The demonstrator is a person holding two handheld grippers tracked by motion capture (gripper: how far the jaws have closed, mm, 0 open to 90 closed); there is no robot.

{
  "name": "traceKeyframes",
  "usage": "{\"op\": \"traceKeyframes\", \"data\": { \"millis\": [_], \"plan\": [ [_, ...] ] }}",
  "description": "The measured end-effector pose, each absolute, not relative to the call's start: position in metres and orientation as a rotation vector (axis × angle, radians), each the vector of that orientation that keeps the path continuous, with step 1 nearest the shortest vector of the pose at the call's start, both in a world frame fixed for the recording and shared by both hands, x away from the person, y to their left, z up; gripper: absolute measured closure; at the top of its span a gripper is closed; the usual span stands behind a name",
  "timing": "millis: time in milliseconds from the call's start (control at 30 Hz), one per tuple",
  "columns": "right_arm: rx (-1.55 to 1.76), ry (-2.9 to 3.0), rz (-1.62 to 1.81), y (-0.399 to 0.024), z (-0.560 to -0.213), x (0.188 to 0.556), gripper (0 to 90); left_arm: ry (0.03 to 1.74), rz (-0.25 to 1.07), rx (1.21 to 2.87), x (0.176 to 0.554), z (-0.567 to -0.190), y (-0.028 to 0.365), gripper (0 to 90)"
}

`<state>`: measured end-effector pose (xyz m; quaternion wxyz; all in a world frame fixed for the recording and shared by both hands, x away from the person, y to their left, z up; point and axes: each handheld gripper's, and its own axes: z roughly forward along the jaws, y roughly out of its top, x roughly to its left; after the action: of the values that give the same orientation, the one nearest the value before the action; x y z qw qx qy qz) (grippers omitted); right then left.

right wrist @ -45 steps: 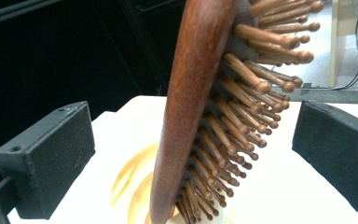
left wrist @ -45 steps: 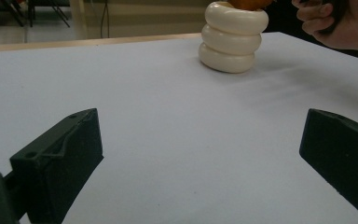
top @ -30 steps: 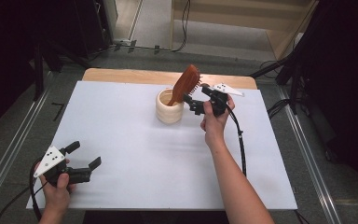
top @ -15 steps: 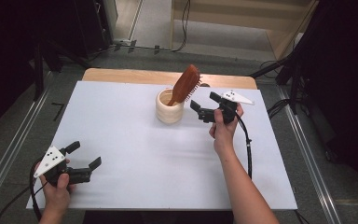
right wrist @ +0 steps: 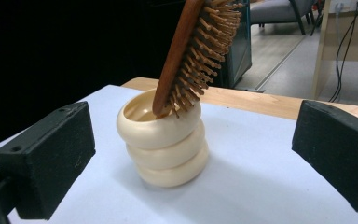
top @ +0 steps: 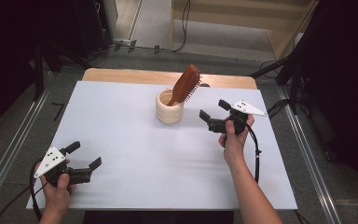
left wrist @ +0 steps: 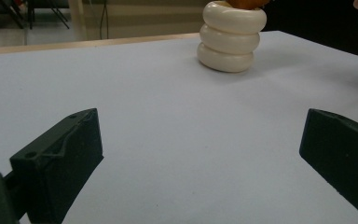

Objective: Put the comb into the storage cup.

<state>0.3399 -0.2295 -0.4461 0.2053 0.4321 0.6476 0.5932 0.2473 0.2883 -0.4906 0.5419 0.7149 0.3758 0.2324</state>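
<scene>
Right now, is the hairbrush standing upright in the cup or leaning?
Leaning: the hairbrush sits handle-down in the cream cup, its head tilted over the rim.

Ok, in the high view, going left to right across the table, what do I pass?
Left gripper, jaws open → cream cup → hairbrush leaning out of the cup toward the right → right gripper, jaws open, close beside the cup but apart from it.
</scene>
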Motion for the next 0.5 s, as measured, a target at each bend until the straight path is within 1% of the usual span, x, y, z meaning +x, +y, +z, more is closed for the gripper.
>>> {"op": "traceKeyframes", "data": {
  "millis": [500],
  "plan": [
    [1.197, 1.794, 1.623, -0.254, -0.459, 0.313, 0.0, 0.896, 0.555, 1.702, 0.247, -0.491, 0.287, 0.0]
  ]
}}
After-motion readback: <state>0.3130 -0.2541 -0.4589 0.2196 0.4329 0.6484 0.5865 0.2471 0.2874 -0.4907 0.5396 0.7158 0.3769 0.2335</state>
